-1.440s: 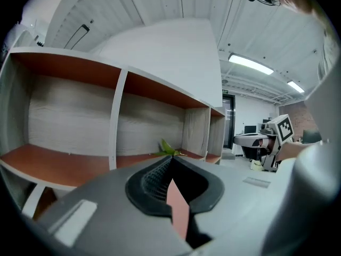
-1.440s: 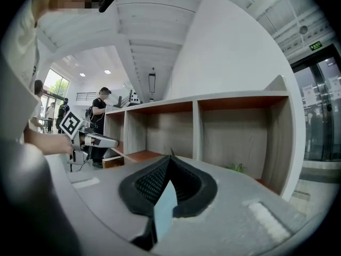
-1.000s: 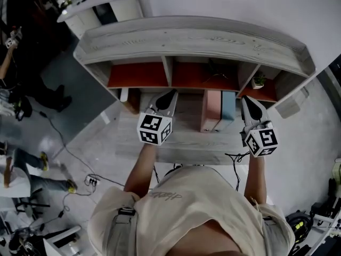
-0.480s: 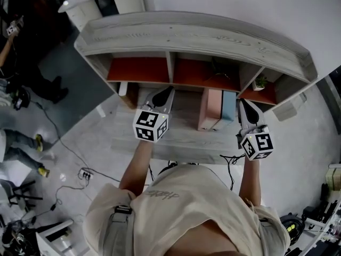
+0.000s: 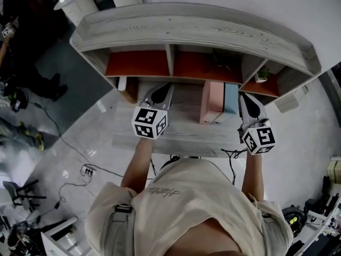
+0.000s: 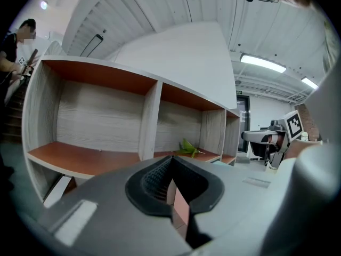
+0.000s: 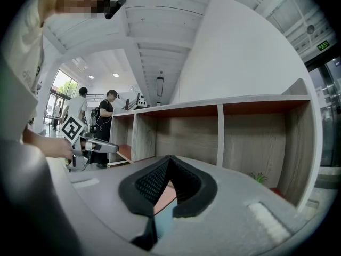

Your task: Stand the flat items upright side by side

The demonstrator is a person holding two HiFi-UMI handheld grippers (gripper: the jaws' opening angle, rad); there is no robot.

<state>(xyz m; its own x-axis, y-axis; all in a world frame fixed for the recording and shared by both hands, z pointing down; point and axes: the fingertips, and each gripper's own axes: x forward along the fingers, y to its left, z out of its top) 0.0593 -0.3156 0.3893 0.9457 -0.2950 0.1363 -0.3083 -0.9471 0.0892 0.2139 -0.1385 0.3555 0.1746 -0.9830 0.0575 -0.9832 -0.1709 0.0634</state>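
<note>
A pink flat item [image 5: 215,101] and a blue one [image 5: 230,98] stand upright side by side on the wooden desk [image 5: 186,135], under the shelf unit. My left gripper [image 5: 168,87] hovers left of them, shut and empty. My right gripper [image 5: 243,97] hovers just right of the blue item, also shut with nothing in it. In the left gripper view the jaws [image 6: 170,162] meet, and the pink item [image 6: 181,211] shows below them. In the right gripper view the closed jaws [image 7: 169,159] frame the pink item [image 7: 165,193] and the blue item [image 7: 163,224].
The wooden shelf unit [image 5: 197,33] with orange-lined compartments spans the back of the desk. A small potted plant [image 5: 260,79] sits in its right compartment. A white slab [image 5: 122,83] leans at the desk's left end. Cables [image 5: 88,169] lie on the floor, and people stand at far left.
Both grippers keep nearly the same place and stay shut. The head view has shifted slightly, so the shelf sits a little higher in the picture.
</note>
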